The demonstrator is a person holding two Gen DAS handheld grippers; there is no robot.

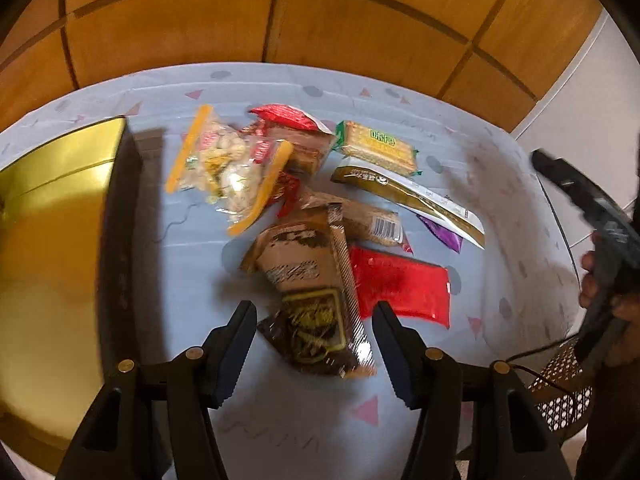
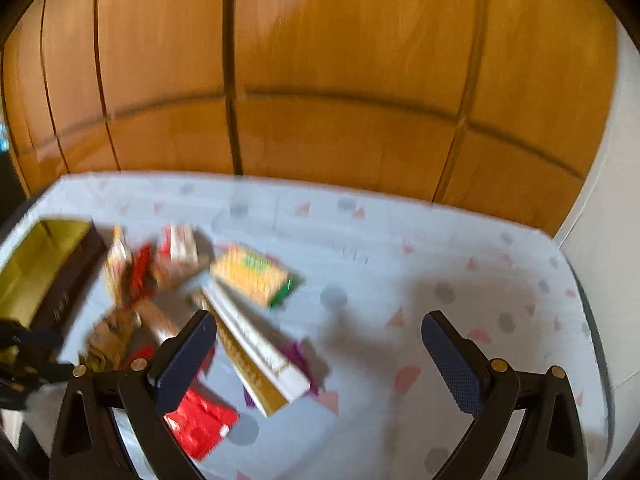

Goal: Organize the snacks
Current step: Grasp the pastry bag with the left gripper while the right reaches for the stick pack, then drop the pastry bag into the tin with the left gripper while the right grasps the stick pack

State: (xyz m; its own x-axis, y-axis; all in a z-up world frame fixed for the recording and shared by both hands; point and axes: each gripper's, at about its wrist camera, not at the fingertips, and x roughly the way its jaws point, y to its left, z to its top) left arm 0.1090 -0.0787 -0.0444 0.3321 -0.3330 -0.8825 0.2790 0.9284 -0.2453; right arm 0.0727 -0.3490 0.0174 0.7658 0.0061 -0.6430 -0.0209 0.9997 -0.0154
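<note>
A pile of snack packets lies on a light patterned tablecloth [image 1: 192,272]. In the left wrist view my left gripper [image 1: 314,320] is open, its fingers either side of the near end of a brown packet [image 1: 308,280]. Beside that lie a red packet [image 1: 402,284], a clear nut bag with orange edges [image 1: 226,164], a cracker pack [image 1: 378,146] and a long olive and white packet [image 1: 412,200]. A gold box [image 1: 48,240] stands open at the left. My right gripper [image 2: 320,336] is open and empty above the cloth, right of the pile; the view is blurred.
A wooden panelled wall [image 1: 320,20] runs behind the table. A white wall [image 1: 592,120] is at the right. A woven chair seat [image 1: 560,392] shows past the table's right edge. The right half of the cloth [image 2: 460,280] holds no packets.
</note>
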